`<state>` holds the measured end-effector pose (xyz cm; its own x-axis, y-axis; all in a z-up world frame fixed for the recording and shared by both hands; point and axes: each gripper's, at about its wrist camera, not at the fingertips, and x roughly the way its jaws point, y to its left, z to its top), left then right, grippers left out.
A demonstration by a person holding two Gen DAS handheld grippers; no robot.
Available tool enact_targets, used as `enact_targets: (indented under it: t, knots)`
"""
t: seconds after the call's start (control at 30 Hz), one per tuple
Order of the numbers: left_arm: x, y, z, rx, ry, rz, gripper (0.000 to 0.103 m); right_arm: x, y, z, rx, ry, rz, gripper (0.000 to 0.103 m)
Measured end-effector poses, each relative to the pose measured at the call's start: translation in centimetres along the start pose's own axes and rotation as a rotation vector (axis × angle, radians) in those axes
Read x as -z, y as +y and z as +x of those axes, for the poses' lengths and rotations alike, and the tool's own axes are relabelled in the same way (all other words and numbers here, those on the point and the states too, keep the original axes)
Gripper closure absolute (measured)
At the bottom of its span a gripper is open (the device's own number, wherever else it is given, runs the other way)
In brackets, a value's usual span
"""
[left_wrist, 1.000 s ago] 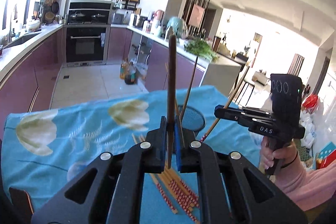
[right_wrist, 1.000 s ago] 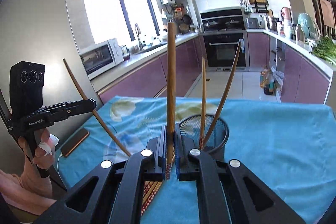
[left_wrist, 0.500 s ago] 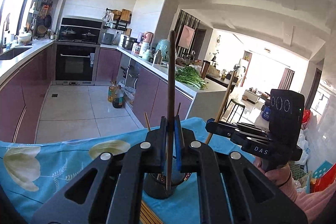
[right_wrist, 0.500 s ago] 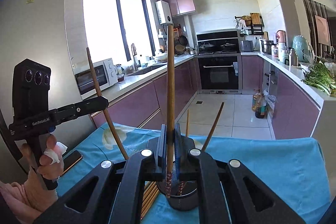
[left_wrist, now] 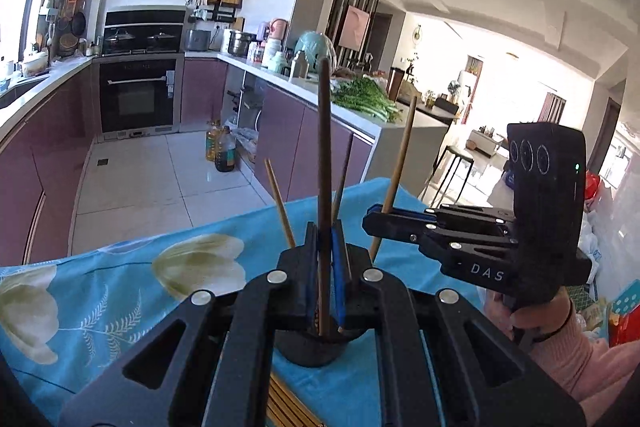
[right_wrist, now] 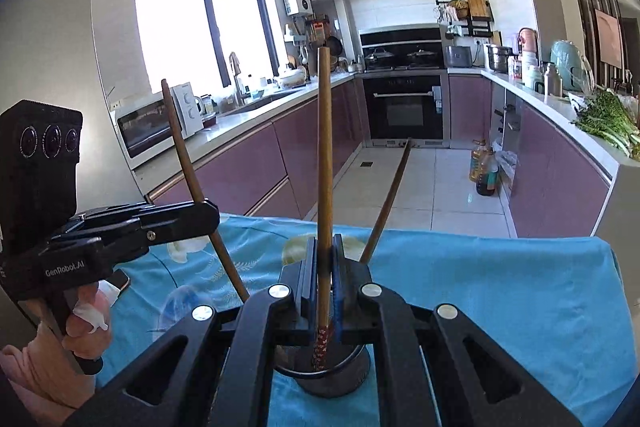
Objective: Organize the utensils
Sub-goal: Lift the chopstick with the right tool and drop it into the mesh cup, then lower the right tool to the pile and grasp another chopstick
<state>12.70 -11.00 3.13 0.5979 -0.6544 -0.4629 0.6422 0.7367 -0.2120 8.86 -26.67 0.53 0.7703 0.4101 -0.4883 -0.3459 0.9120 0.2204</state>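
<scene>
Both grippers have closed in over the black mesh holder, which a second ago stood farther off on the blue floral cloth. Left gripper clamped on a dark chopstick, upright, tip inside the holder. Right gripper clamped on a paler chopstick with a red-patterned end. Only the left view shows loose chopsticks at 6 o'clock; only the right shows a phone at 9 o'clock.
</scene>
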Motion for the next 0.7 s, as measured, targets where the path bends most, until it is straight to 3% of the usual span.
enact_targets:
  t: [0.17,0.3,0.53,0.7]
  knots:
    - [1.8,1.2,2.8,0.013,0.109,-0.006,0.095,0.8,-0.1,2.2,-0.001,0.113,0.006,0.097]
    - [1.7,2.3,4.1,0.006,0.142,-0.029,0.095,1.1,-0.2,3.4,-0.009,0.149,0.034,0.097]
    - [1.4,3.6,6.1,-0.037,0.174,-0.067,0.093,0.6,-1.4,4.6,0.014,0.139,0.086,0.093]
    - [2.1,3.7,4.8,-0.074,0.149,-0.07,0.087,0.8,-1.5,3.7,0.034,0.103,0.089,0.086]
